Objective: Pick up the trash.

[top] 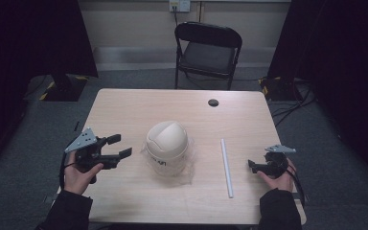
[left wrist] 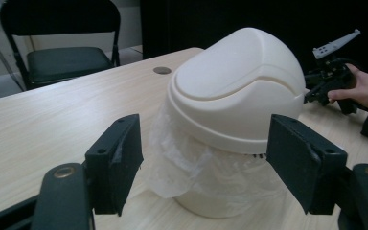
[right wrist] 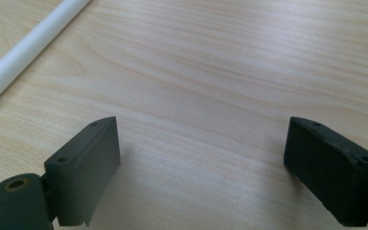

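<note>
Two grippers wait with jaws apart, the left gripper just beside the lidded bin mid-table, the right gripper beyond the white tube; I'd square up before closing.

White tube runs off the right gripper view's edges.

Dim room, dark edges, table softly lit from above, near jaws blurred
</note>
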